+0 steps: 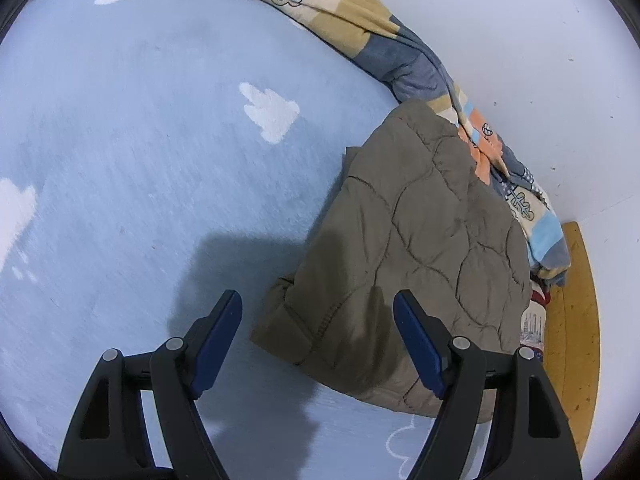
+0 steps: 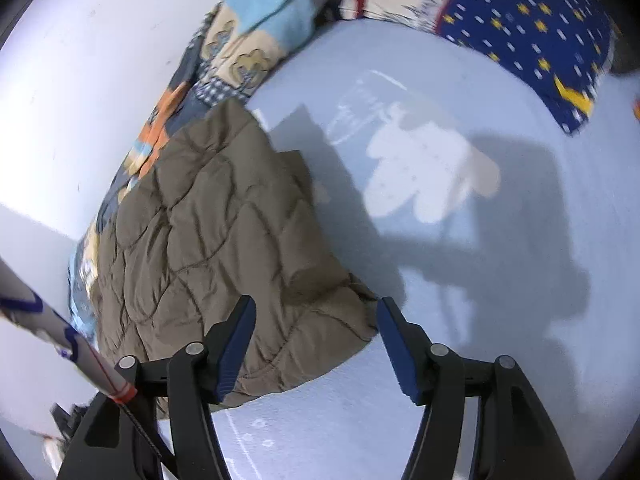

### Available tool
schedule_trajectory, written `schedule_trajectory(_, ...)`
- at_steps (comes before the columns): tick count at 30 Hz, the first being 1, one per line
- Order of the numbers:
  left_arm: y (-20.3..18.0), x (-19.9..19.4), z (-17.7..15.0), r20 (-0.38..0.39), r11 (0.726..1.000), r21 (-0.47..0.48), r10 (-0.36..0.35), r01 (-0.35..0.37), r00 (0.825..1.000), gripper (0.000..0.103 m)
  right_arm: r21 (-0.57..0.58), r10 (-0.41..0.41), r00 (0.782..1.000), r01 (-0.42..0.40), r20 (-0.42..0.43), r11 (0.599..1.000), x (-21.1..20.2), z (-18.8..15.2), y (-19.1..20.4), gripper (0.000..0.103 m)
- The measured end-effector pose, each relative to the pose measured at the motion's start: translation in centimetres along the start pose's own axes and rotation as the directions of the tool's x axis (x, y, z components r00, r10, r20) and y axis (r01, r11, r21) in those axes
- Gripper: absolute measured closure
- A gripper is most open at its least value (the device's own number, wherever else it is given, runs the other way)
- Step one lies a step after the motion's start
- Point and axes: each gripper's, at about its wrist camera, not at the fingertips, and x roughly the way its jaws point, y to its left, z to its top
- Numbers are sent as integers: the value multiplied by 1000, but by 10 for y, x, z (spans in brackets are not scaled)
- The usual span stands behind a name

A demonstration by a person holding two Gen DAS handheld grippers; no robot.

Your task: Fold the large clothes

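Fingers of the left gripper (image 1: 318, 308) stand wide apart with nothing pinched between them; below them lies the near edge of the quilted jacket (image 1: 412, 240), and no pad presses on it. Those of the right gripper (image 2: 316, 314) are likewise spread and empty, over the jacket's near corner.

In the left wrist view the jacket, a folded olive bundle, sits on the pale blue bedsheet (image 1: 140, 140) at about three o'clock, its far edge lapping the patterned blanket (image 1: 352, 20) that runs along the wall. Its long axis runs from about six o'clock up toward one o'clock, the narrow far end pointing at the blanket. In the right wrist view it lies at nine o'clock, with a starred pillow (image 2: 532, 28) at one o'clock.

The padding looks springy, so the fold may well puff open once left alone. A careless sweep of either gripper could catch the loose cuff at the near edge and drag the stack askew. Any further nudge toward the wall risks tangling it with the blanket.
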Motion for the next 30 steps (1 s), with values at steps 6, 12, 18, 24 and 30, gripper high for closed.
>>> schedule_trajectory(6,9,17,-5,-56,995,-89,-40,35,998,26,166,40,999,-34,-34,986,9,-3,-32,23)
schedule_trajectory(12,17,23,-10,-55,988,-144,-61,53,997,26,262,91,995,-80,-29,962,16,-5,-48,23)
schedule_trajectory(18,34,32,-14,-81,960,-255,-140,115,987,26,348,171,985,-150,-31,925,30,-13,-52,23)
schedule_trajectory(24,34,41,-20,-96,943,-286,-207,173,974,25,346,194,981,-176,-18,921,41,-18,-45,20)
schedule_trajectory(30,39,53,-17,-73,933,-306,-220,188,973,21,378,209,978,-197,11,905,57,-21,-43,18)
